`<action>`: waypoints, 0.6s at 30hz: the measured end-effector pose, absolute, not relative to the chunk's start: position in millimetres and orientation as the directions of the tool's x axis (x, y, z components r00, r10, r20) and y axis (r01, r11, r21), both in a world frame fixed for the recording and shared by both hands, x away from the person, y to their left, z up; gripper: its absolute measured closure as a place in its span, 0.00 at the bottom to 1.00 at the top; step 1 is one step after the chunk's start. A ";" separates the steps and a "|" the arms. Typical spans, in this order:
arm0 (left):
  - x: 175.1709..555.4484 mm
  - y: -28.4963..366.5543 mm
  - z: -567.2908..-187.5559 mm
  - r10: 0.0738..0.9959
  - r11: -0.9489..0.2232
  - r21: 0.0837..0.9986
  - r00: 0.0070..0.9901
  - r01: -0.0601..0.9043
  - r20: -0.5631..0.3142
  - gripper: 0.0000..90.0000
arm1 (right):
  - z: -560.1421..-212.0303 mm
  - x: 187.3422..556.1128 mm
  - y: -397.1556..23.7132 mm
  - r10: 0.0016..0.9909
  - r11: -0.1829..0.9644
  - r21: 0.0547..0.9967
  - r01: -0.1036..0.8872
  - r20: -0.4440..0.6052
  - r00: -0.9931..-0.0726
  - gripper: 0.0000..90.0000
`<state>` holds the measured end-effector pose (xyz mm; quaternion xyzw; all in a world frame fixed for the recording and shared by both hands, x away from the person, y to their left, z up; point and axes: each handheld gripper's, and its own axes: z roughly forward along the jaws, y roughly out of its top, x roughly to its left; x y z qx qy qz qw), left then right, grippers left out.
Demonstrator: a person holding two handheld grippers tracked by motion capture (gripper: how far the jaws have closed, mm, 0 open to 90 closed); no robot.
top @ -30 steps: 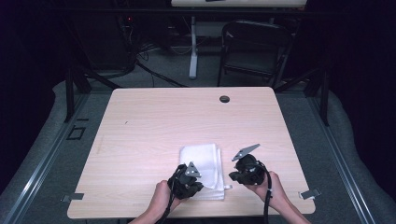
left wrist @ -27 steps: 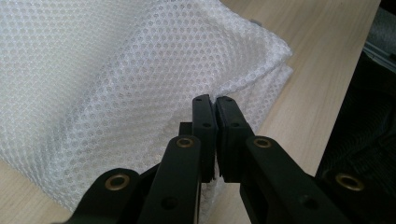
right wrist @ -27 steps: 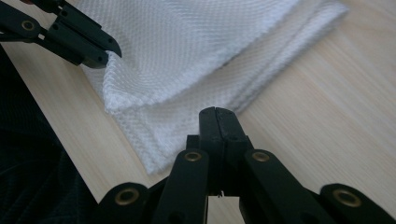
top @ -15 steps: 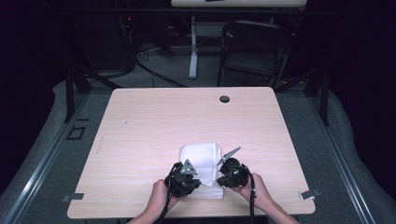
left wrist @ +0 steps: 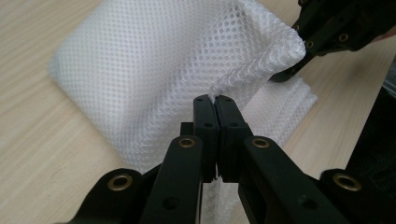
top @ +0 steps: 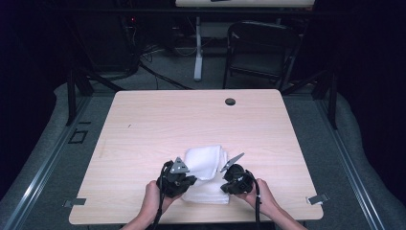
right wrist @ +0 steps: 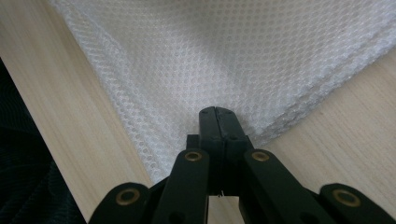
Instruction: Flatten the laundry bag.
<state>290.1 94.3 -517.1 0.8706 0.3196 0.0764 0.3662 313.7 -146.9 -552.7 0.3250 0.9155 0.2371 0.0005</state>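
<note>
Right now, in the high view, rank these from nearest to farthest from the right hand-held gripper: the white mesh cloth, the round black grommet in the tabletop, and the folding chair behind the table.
From the right hand-held gripper:
1. White mesh cloth, right at its jaws, near table edge.
2. Round black grommet, near the table's far edge.
3. Folding chair, on the floor beyond the table.

Both tongs (top: pixel 184 168) (top: pixel 229 173) clamped tight

The cloth (left wrist: pixel 154 70) is white open-weave mesh, soft and matt, its holes fine and even. The table (top: pixel 191 120) is pale wood-grain laminate, smooth with a dull sheen. Both tongs, left (left wrist: pixel 215 100) and right (right wrist: pixel 218 112), are matt black plastic with brass-coloured rivets.
</note>
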 end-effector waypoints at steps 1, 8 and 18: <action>291.6 97.1 -515.4 0.619 -0.516 0.687 0.777 0.511 -0.114 0.99 | -552.4 313.3 -146.6 0.597 0.678 0.432 0.594 0.148 -0.789 1.00; 289.3 112.8 -508.5 0.645 -0.496 0.706 0.759 0.505 -0.090 0.99 | -551.4 310.3 -145.8 0.612 0.680 0.420 0.601 0.125 -0.781 1.00; 290.7 142.4 -517.1 0.689 -0.424 0.689 0.703 0.588 -0.176 0.99 | -547.8 306.8 -149.8 0.608 0.684 0.419 0.598 0.125 -0.784 1.00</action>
